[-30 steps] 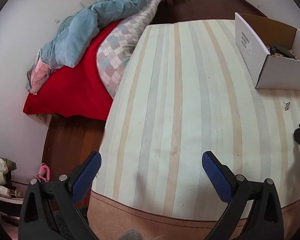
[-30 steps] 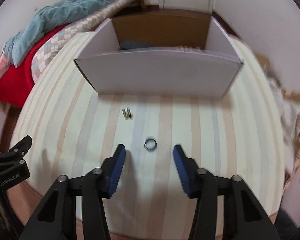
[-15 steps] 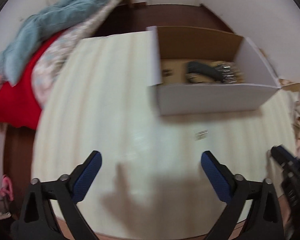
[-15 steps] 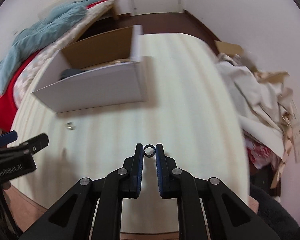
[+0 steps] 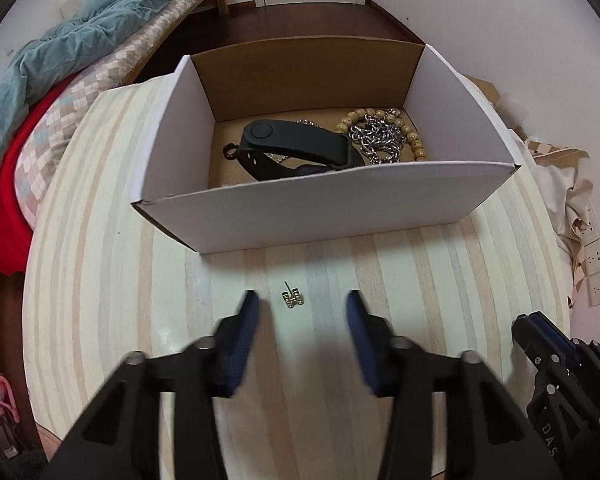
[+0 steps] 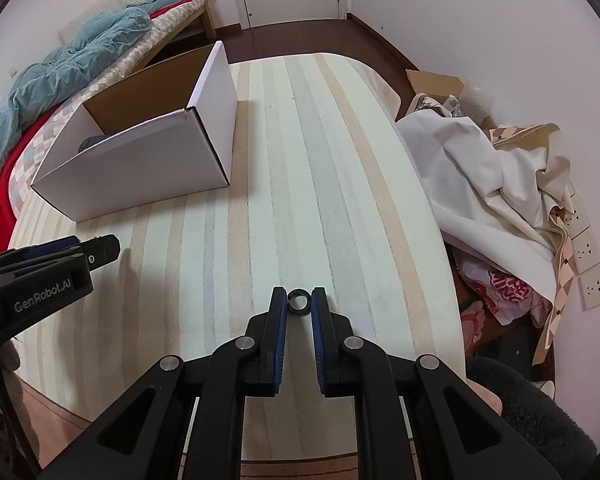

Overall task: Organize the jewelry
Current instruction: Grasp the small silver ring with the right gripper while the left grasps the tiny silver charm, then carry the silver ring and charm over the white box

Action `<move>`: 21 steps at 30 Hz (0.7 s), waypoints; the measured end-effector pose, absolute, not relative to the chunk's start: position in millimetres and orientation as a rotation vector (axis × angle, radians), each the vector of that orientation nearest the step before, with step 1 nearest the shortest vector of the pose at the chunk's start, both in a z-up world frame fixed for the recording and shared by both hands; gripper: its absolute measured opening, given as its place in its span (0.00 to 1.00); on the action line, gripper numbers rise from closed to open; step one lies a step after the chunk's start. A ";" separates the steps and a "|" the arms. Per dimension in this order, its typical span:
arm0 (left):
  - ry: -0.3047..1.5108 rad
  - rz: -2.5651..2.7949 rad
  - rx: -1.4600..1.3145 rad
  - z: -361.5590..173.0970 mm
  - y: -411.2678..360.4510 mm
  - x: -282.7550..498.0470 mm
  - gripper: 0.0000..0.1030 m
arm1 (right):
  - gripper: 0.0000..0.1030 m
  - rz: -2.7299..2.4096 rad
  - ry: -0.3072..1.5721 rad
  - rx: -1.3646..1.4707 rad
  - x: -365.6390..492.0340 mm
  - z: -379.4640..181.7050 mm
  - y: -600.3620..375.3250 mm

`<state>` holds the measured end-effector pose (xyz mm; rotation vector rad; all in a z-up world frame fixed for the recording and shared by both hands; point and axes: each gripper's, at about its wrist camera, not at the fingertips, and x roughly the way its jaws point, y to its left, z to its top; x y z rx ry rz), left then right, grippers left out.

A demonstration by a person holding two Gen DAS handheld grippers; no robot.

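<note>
A small gold earring (image 5: pixel 292 299) lies on the striped tabletop, just in front of the white cardboard box (image 5: pixel 340 208). My left gripper (image 5: pixel 300 306) is open, its blurred fingers on either side of the earring. The box holds a black watch (image 5: pixel 300 148), a silver chain (image 5: pixel 376 138) and a string of tan beads (image 5: pixel 414 144). My right gripper (image 6: pixel 299 300) is shut on a dark ring (image 6: pixel 299 300) and holds it above the table, right of the box (image 6: pixel 140 172). It also shows in the left wrist view (image 5: pixel 540 332).
A bed with a teal blanket (image 5: pixel 72 44) and red sheet stands to the left. A heap of white cloth and packaging (image 6: pixel 492 184) lies off the table's right edge. The left gripper's body (image 6: pixel 48 268) is at the left of the right wrist view.
My left gripper swung right to face the box, came down around the earring and narrowed its opening. My right gripper shut on the ring, lifted it and turned right.
</note>
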<state>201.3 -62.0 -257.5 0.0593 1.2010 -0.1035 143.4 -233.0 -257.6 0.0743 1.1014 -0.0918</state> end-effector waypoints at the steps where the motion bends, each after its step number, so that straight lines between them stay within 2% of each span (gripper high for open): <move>1: 1.204 -0.105 0.056 -258.6 -62.0 201.2 0.22 | 0.12 -0.093 1.101 0.074 143.7 -257.2 -233.6; 3: 1.207 -0.111 0.050 -260.3 -60.9 201.5 0.18 | 0.12 -0.097 1.100 0.076 144.4 -256.1 -233.6; 4: 1.207 -0.115 0.049 -260.9 -60.9 201.4 0.12 | 0.12 -0.098 1.099 0.075 144.6 -255.4 -233.5; 8: 1.201 -0.122 0.042 -261.8 -60.6 201.4 0.06 | 0.12 -0.101 1.095 0.068 144.8 -253.1 -233.9; 21: 1.159 -0.147 0.023 -246.8 -55.7 191.6 0.06 | 0.12 -0.107 1.076 0.083 141.6 -242.6 -235.5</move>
